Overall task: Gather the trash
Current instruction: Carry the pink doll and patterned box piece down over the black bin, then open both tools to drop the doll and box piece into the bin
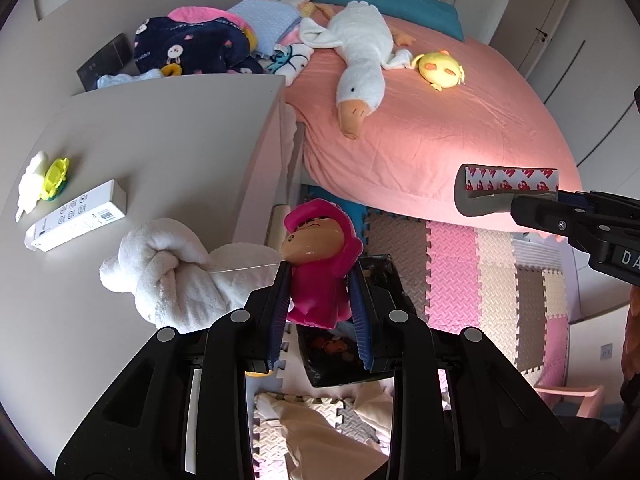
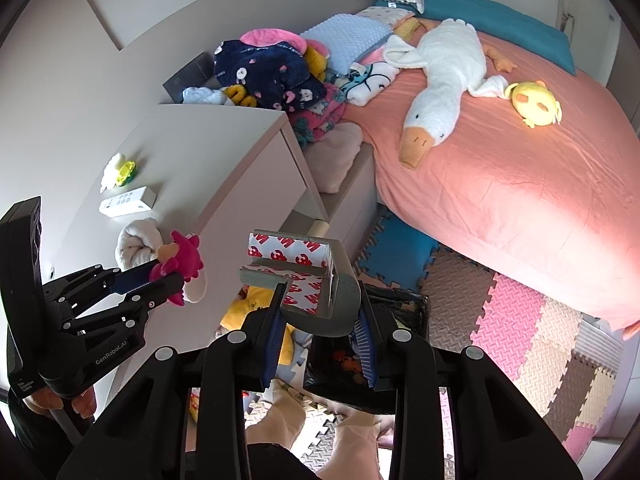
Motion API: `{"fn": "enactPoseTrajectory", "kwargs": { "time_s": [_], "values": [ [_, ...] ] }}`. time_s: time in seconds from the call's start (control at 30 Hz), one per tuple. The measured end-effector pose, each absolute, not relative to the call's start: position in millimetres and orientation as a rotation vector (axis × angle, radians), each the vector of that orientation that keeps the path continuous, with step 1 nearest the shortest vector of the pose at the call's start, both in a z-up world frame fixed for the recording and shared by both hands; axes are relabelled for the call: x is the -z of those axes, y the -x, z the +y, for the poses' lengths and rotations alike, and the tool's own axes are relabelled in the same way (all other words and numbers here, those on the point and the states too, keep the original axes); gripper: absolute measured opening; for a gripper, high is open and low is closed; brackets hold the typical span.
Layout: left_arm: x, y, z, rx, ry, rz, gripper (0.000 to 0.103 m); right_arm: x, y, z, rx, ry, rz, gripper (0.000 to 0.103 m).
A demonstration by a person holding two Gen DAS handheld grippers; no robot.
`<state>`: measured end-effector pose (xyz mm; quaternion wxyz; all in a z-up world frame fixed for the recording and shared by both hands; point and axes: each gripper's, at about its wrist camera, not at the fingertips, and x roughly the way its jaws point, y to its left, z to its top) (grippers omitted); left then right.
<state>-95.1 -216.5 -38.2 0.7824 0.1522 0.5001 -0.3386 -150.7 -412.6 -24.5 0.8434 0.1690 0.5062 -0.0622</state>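
Trash rides in both tongs: left gripper (image 1: 320, 280) clamps a pink figurine (image 1: 320, 264), right gripper (image 2: 320, 300) a grey foam corner guard (image 2: 320, 280). Black bin (image 2: 404, 304) waits just below them, likely for dropping.

Bright daylight glare on the bedsheet (image 1: 460, 140); sharp focus, fisheye edges bent and dark

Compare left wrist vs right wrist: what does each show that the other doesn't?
Left wrist only: the face of the pink figurine clamped in the left gripper, and a pink chair at lower right.
Right wrist only: the inside of the grey foam corner guard held in the right gripper, a yellow plush on the floor, a hand on the left handle.
Both: goose plush, black bin.
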Motion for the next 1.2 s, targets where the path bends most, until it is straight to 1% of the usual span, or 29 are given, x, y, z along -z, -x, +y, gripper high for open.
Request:
{"fn": "enactPoseTrajectory", "kwargs": {
  "time_s": [0.57,0.6,0.63,0.67,0.7,0.73,0.9,1.2],
  "values": [
    [62,126,-252,0.791,-0.391,1.129,0.029,40,178,-439,0.177,-0.368,1.103,0.034],
    [64,127,-254,0.790,-0.405,1.147,0.029,40,177,-440,0.184,-0.360,1.104,0.038],
    [67,127,-255,0.782,-0.421,1.162,0.030,41,176,-440,0.206,-0.341,1.114,0.061],
    [68,126,-255,0.757,-0.430,1.167,0.049,40,176,-440,0.235,-0.320,1.115,0.079],
    [68,125,-253,0.729,-0.429,1.162,0.081,39,177,-440,0.248,-0.313,1.100,0.080],
    [66,124,-249,0.713,-0.416,1.141,0.088,38,178,-442,0.246,-0.317,1.091,0.080],
    [57,121,-244,0.715,-0.411,1.109,0.089,41,179,-453,0.275,-0.355,1.091,0.080],
    [60,118,-243,0.710,-0.423,1.123,0.089,46,181,-452,0.257,-0.392,1.101,0.080]
  ]
}}
